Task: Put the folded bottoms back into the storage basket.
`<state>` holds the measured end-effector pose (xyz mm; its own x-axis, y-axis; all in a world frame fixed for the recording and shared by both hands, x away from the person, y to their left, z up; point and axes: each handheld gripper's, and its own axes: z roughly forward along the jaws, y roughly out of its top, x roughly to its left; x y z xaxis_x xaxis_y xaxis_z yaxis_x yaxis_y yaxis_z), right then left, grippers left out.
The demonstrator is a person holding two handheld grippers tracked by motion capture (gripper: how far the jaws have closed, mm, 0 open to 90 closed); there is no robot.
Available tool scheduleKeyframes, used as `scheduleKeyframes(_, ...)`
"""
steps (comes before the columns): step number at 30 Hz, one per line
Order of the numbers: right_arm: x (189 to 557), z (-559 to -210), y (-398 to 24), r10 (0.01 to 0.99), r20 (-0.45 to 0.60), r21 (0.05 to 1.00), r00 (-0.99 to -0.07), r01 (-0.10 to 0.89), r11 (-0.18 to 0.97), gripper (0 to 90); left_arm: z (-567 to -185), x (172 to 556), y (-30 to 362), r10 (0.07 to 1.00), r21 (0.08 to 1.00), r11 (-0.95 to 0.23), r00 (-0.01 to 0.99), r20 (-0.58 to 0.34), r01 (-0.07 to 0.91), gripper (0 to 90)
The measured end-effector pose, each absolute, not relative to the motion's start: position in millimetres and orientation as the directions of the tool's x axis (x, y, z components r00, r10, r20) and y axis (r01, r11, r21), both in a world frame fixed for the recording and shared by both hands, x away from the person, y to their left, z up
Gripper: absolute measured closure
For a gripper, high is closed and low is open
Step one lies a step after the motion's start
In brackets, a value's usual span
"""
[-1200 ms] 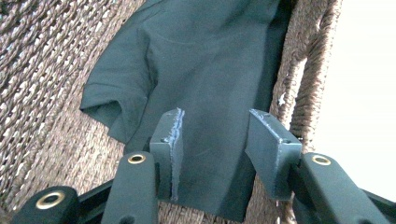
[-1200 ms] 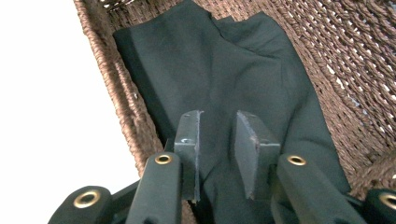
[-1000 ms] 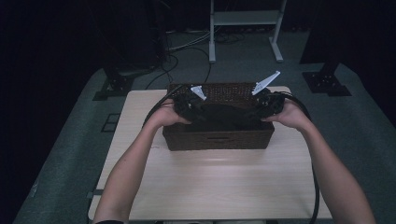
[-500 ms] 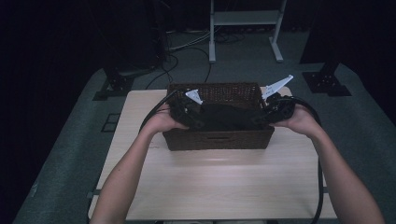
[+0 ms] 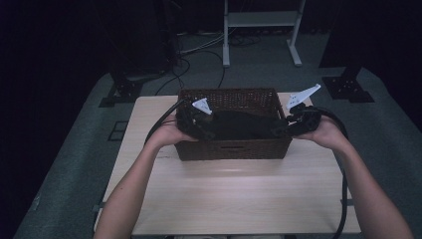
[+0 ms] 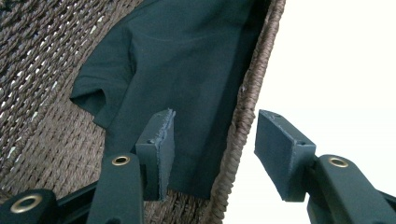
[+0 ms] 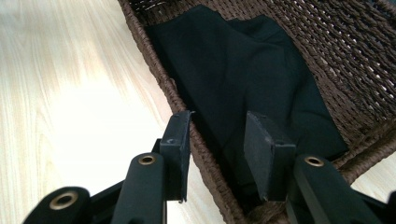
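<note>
On worktop (image 5: 234, 194), wicker basket (image 5: 234, 149) with dark cloth (image 5: 239, 124) lying inside. Left hand-held gripper (image 6: 212, 149) and right hand-held gripper (image 7: 217, 149) straddle near rim at opposite ends; jaws just spread, pads off rim. Basket judged set down, released.

Dim room, grey carpet floor (image 5: 74, 189), light wood table (image 5: 239, 199), white frame legs (image 5: 259, 30) at back, prob. a stand

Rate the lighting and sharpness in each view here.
High view: dim and soft, room black beyond the table, dark cloth barely separable from the wicker basket. Left gripper view: tabletop blown out white, weave sharp. Right gripper view: evenly lit, glare patch on the wood.
</note>
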<state>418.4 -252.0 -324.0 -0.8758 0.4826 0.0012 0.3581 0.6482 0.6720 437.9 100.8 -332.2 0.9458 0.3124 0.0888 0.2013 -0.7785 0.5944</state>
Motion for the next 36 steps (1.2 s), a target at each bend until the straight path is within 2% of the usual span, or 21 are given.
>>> scheduleKeyframes(10, 405.2, -328.0, -252.4, 0.474, -0.002, 0.681, -0.881, 0.346, 0.645, 53.9, -331.3, 423.7, 106.6, 0.319, 0.612, -0.766, 0.943, 0.096, 0.197, 44.2)
scheduleKeyframes(36, 379.0, -343.1, -253.6, 0.457, 0.01, 0.696, -0.889, 0.334, 0.635, 52.1, -332.0, 390.8, 121.1, 0.321, 0.633, -0.753, 0.94, 0.116, 0.179, 42.3)
